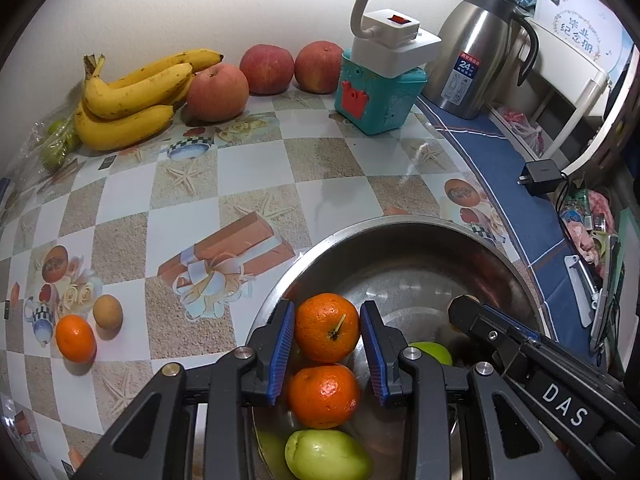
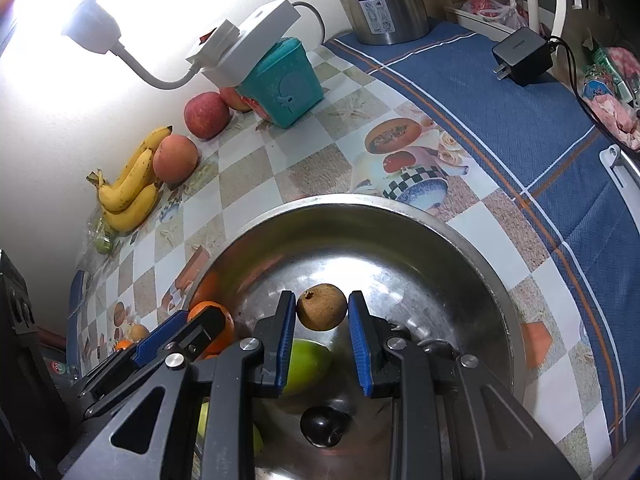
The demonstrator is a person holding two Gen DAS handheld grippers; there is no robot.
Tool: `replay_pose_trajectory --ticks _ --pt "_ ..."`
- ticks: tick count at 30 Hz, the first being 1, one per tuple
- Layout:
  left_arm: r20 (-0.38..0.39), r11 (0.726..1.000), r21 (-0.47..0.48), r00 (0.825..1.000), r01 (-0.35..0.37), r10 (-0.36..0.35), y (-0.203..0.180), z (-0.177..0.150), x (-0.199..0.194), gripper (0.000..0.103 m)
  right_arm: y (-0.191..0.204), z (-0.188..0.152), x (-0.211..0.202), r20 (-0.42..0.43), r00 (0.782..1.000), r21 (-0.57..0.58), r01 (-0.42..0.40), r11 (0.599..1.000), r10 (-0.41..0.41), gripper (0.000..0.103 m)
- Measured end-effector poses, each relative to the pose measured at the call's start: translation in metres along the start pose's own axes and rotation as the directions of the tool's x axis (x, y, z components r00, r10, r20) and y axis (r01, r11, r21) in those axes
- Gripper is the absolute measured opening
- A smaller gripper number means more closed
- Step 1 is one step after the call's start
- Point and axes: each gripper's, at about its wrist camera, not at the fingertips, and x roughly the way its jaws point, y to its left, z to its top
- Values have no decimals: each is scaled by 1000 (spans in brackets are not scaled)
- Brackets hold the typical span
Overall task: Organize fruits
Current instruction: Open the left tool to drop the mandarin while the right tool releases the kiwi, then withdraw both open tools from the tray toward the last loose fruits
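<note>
My left gripper [image 1: 327,318] is shut on an orange [image 1: 327,336] just inside the near rim of a steel bowl [image 1: 400,230]. Below it in the bowl lie a second orange [image 1: 323,396] and a green fruit [image 1: 326,454]. My right gripper [image 2: 322,306] is shut on a small brown round fruit [image 2: 321,312], held above the middle of the bowl [image 2: 360,202]. Under it rest a green fruit [image 2: 310,364] and a dark round fruit [image 2: 322,426]. A small orange [image 1: 75,338] and a small brown fruit [image 1: 107,311] sit on the table at the left.
Bananas [image 1: 128,100] and three apples [image 1: 218,92] line the back wall beside a teal box [image 1: 378,96] that carries a white power strip [image 1: 394,44]. A steel thermos [image 1: 476,60] and a black charger [image 1: 540,176] stand on the blue cloth at the right.
</note>
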Motion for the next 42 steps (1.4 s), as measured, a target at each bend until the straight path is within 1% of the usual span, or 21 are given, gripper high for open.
replay_pose_trajectory --ticks 8,12,16,21,24,29,32,35,37,40,41,42 --pt "8 1000 2 1000 -6 6 2 1 -3 39 1 -1 0 2 1000 -6 4 1000 -4 28" --pt "11 1000 -17 1000 0 0 7 3 -7 50 2 -1 0 2 1000 -13 6 1000 -6 28" --pt "14 1000 -22 1000 6 -5 8 5 -10 51 4 -1 1 -4 1000 -20 2 1000 -2 28" --pt "36 1000 -24 999 15 -14 7 10 -21 52 6 1 -6 13 1000 -22 0 1000 1 30" --pt "49 1000 -25 999 10 -9 8 13 -29 56 8 2 -11 23 1000 -28 -5 1000 5 30" --pt "60 999 -37 998 -4 6 13 15 -38 56 14 3 -18 36 999 -46 -13 999 15 31" --pt "56 998 -62 998 -12 15 22 15 -41 56 17 2 -21 40 999 -59 -15 998 18 30" --pt "42 995 -102 999 -14 18 33 13 -41 60 20 0 -22 38 999 -70 -18 997 21 30" --pt "25 990 -138 999 -26 30 43 12 -40 60 21 0 -22 34 999 -76 -18 997 20 30" --pt "14 985 -166 999 -47 50 53 10 -41 61 23 -1 -21 28 999 -85 -14 996 17 30" --pt "7 983 -174 998 -61 63 56 9 -41 65 23 -1 -21 26 1000 -87 -12 996 15 30" --pt "0 981 -181 997 -75 77 58 9 -41 73 24 -1 -20 24 1000 -90 -7 996 9 30"
